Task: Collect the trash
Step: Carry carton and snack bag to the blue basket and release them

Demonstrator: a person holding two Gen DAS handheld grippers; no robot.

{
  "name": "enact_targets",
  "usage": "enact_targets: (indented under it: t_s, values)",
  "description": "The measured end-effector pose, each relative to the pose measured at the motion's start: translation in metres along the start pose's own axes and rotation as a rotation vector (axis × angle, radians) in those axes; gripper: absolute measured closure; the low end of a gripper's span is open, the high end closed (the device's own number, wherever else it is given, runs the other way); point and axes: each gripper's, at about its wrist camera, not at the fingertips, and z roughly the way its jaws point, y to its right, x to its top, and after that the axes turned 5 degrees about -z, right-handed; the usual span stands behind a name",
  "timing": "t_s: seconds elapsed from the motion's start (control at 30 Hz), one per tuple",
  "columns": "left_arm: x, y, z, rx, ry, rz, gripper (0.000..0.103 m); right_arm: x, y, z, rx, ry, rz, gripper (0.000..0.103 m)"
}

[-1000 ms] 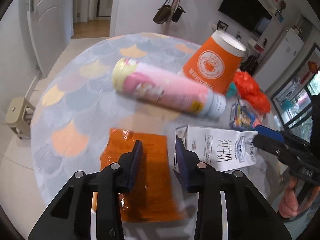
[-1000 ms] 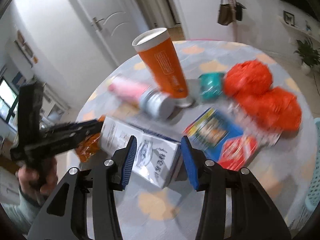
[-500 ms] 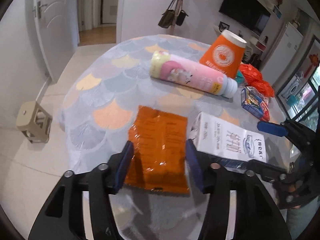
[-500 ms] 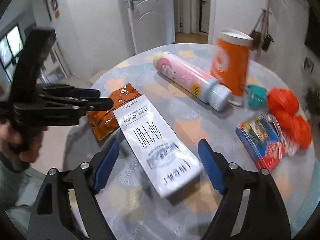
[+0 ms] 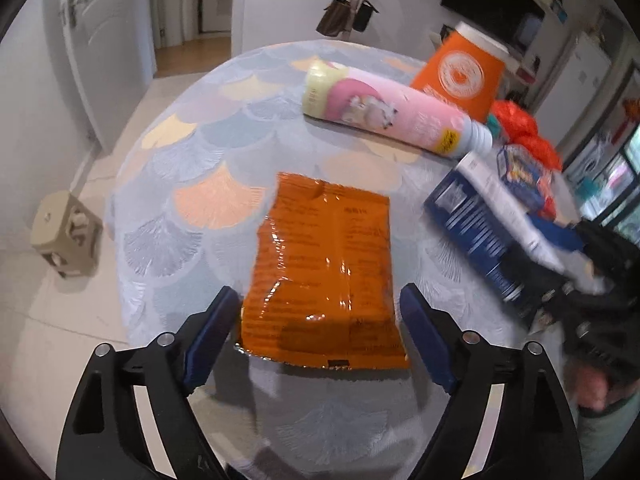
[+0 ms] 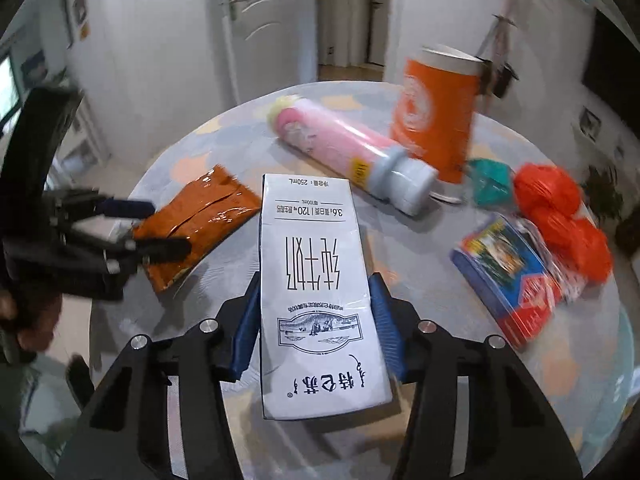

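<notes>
The white milk carton [image 6: 318,280] sits lengthwise between the blue pads of the right gripper [image 6: 316,320], which is clamped on both of its long sides; whether it rests on the round table [image 6: 420,292] or is lifted off it cannot be told. The orange snack wrapper [image 5: 324,272] lies flat near the table's front edge, its near end between the spread fingers of the left gripper [image 5: 320,336], which is wide apart and touches nothing. Beyond the wrapper a pink bottle [image 5: 392,114] lies on its side, its cap end just beside the upright orange paper cup [image 5: 460,78]. Farther right are crumpled red bags [image 6: 560,208], a small teal object [image 6: 490,182] and a blue-and-red packet [image 6: 508,276]. The left wrist view shows the carton's dark blue side panel [image 5: 476,236], blurred; the right wrist view shows its printed top face instead, and the left gripper [image 6: 156,226] straddling the wrapper's end.
</notes>
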Motion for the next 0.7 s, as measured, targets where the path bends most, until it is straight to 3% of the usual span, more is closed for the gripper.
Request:
enact_targets:
  t_s: [0.13, 0.27, 0.4, 0.7]
  values:
    - [-0.009, 0.025, 0.009, 0.117, 0.019, 0.089, 0.019, -0.003, 0.013, -0.007, -0.005, 0.016, 0.059, 0.055]
    - [-0.010, 0.029, 0.004, 0.103, 0.042, 0.103, 0.038, -0.006, 0.018, -0.022, -0.010, 0.046, 0.085, 0.055]
    - [-0.012, 0.030, -0.004, 0.021, 0.070, 0.109, 0.050, -0.007, 0.025, -0.040, -0.011, 0.092, 0.110, 0.055]
    - [-0.003, 0.057, -0.033, -0.115, 0.168, 0.131, 0.051, -0.013, 0.050, -0.076, -0.070, 0.168, 0.195, 0.055]
